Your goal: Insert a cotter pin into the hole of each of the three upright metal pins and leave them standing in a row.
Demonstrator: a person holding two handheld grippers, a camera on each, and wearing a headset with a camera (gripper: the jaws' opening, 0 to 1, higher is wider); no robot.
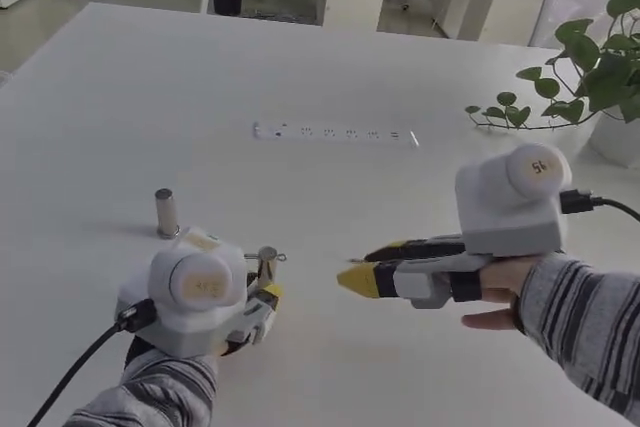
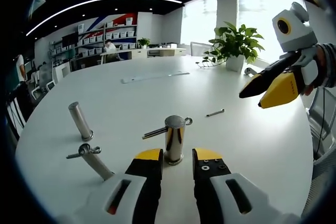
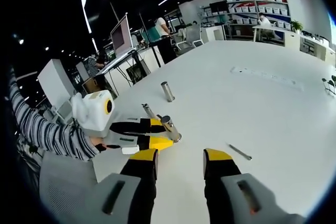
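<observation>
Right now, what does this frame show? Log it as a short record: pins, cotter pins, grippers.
pins with cotter: centre pin, near pin
pin without cotter: bare pin, upright
loose cotter pin: flat on table
left gripper: open, jaws either side of centre pin
right gripper: open, empty, above table
</observation>
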